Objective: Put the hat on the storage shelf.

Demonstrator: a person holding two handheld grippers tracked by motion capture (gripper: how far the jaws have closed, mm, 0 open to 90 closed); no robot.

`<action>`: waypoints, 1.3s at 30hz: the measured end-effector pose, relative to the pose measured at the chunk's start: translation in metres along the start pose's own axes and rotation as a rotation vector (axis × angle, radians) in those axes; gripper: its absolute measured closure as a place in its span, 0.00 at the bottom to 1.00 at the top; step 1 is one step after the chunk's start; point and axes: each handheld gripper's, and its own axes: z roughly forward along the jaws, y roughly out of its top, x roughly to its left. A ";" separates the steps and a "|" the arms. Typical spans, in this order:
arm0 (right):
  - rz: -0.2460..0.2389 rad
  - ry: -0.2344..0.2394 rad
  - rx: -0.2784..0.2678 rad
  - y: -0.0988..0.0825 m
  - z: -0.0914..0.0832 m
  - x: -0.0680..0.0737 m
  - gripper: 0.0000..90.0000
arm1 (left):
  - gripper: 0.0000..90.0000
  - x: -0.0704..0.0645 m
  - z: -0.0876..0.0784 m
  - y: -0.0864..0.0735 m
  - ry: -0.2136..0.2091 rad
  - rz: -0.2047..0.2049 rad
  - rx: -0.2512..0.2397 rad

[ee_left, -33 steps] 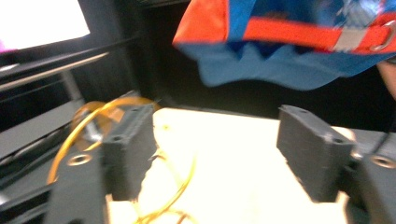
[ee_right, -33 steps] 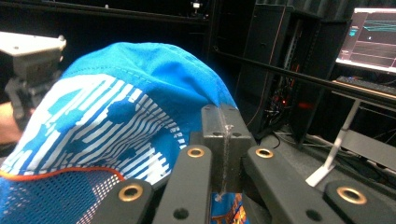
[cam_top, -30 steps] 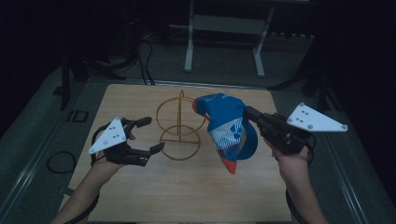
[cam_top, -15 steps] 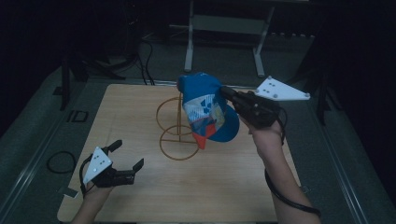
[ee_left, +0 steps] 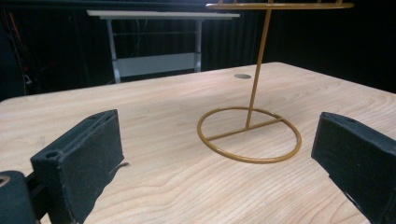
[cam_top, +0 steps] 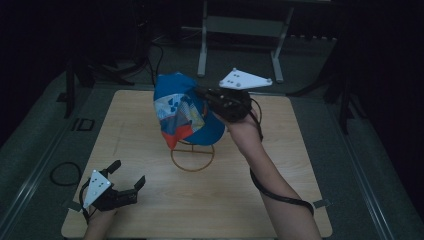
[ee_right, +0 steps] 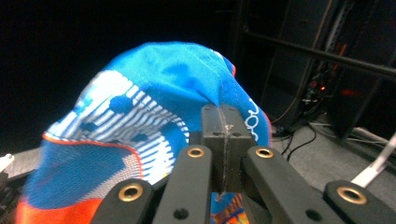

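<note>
The right gripper pinches the blue, white and orange fabric cap above the gold wire stand, at table centre. The left gripper rests wide open and empty at seven o'clock. The cap looks light, soft and floppy, so a grip on its stiffer brim or seam should hold best.

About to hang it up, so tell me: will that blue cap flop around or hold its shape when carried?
Probably floppy: the cap sags below the right gripper, pinched by a fold of fabric. Likely light. The thin wire stand might tip if nudged.
</note>
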 end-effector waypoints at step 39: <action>0.076 0.049 0.132 -0.057 0.022 -0.016 0.94 | 0.03 -0.001 0.009 -0.013 -0.043 -0.019 0.057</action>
